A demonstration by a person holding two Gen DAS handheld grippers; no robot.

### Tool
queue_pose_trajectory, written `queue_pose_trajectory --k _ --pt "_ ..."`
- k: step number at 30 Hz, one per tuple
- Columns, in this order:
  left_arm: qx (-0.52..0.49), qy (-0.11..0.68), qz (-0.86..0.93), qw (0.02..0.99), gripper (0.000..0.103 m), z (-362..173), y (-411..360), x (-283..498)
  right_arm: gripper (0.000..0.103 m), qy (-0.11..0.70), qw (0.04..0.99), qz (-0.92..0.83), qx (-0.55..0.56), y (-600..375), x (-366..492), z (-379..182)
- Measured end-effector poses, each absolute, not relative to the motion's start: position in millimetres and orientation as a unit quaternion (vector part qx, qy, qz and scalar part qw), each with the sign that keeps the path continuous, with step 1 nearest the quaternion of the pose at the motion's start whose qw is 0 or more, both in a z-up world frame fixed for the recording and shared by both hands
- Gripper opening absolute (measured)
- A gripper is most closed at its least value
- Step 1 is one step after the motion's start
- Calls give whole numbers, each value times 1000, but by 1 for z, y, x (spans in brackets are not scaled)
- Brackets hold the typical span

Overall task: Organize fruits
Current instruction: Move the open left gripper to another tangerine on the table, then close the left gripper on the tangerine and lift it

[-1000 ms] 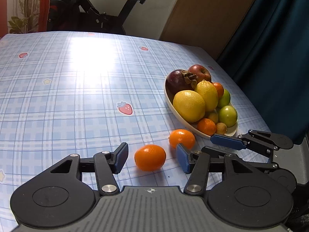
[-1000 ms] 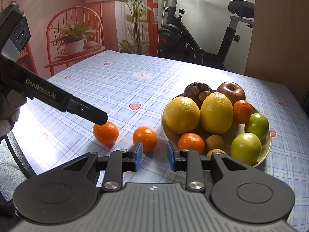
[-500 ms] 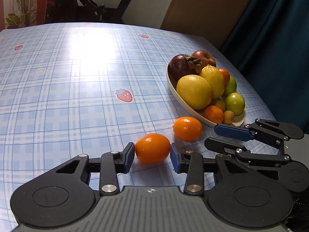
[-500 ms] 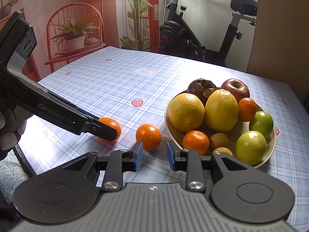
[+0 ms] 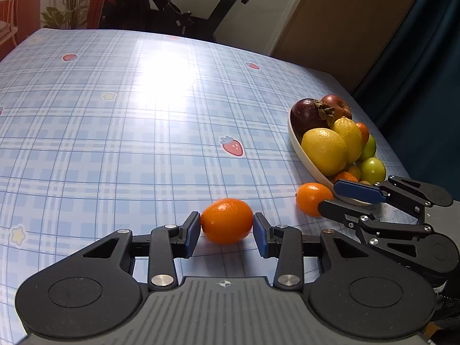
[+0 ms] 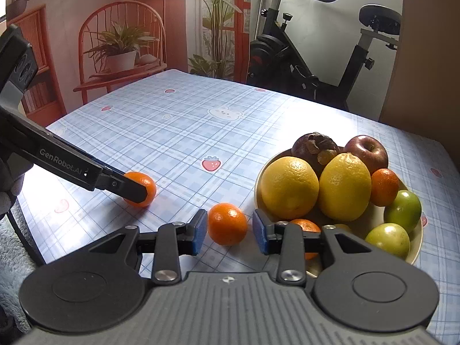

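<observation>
Lowered, tilted left claw (image 5: 226,229) now pinches a tangerine (image 5: 226,220); right claw (image 6: 229,230) widening, ungripped.

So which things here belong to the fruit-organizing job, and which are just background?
Job:
- left gripper closed on one mandarin
- right gripper open around the other mandarin
- fruit bowl

Background:
- checked tablecloth
- exercise bike
- potted plant
- red chair

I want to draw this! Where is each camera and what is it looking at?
Left wrist: sits on the left gripper, looking down its fingers at one mandarin; the right gripper shows.
Right wrist: sits on the right gripper, facing the other mandarin; the left gripper shows.
Both see the fruit bowl and the tablecloth.
</observation>
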State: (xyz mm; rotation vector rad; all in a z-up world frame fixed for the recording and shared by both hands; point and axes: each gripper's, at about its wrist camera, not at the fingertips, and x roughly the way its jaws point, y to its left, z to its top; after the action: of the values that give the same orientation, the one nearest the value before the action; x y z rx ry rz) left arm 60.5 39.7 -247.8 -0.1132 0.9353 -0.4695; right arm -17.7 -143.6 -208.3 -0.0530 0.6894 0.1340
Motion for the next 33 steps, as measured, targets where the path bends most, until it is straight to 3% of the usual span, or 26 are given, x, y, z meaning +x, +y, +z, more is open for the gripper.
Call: queue_pose_trajectory --k 8,16,20,33 --pt "-70 443 -212 868 42 -249 49 63 45 343 936 63 -54 -133 -12 -218" --pt "-62 445 -214 867 42 -254 45 59 44 355 930 52 -76 -123 -9 -230" --pt "-59 444 -214 868 42 -255 43 60 38 348 933 58 -73 -122 -9 -229" --pt "-51 441 -213 870 41 -256 40 58 38 339 938 63 -43 -126 -16 -224"
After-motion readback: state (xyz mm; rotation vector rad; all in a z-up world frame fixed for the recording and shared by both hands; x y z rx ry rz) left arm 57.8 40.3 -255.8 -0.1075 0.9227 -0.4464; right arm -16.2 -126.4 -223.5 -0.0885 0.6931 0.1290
